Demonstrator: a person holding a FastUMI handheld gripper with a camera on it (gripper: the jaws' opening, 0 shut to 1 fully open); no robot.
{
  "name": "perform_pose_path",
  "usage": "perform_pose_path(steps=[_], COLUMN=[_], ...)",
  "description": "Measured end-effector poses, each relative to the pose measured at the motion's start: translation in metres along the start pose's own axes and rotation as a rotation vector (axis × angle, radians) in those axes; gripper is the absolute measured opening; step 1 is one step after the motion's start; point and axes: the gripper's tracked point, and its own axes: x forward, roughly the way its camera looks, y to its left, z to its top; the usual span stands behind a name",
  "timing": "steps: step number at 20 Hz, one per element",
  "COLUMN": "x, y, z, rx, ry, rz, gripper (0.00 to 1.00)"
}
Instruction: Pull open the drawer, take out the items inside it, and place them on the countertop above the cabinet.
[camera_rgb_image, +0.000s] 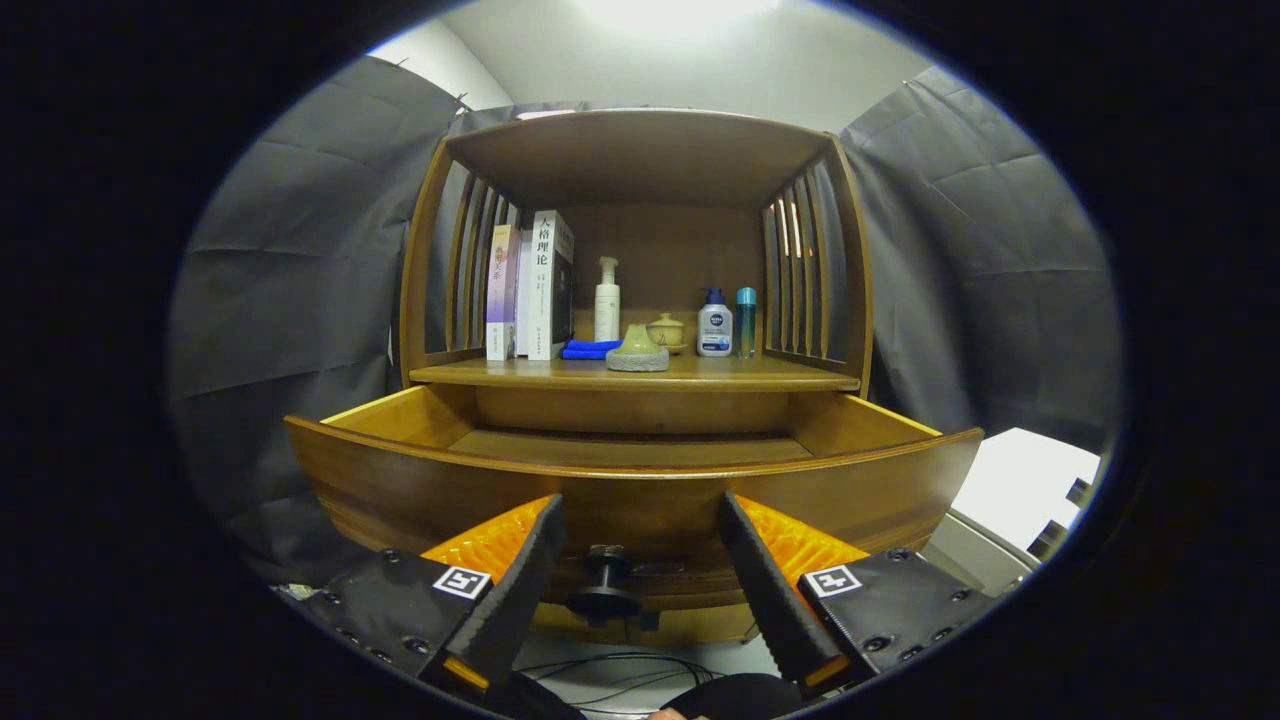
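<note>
Your claw (640, 560): fingers spread wide, gripping nothing, levelled at the drawer front. Knob (604, 590): dark, round, between the fingers, touching neither. Drawer (640, 485): pulled out toward you, long axis crosswise, its visible floor bare. Table (640, 375) above it: grey-green stone piece (638, 350), blue cloth (590, 349), small lidded cup (666, 330), white pump bottle (607, 300), Nivea-marked bottle (714, 325), teal bottle (746, 320), upright books (530, 285) bearing Chinese titles.
</note>
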Motion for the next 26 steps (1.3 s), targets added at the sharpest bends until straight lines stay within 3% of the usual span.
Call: perform_pose_path(steps=[7,26], x=[0.013,0.137], y=[0.003,0.005], z=[0.006,0.022], rx=[0.01,0.09], ry=[-0.022,0.02], rz=[-0.013,-0.011], gripper=[0.97,0.97])
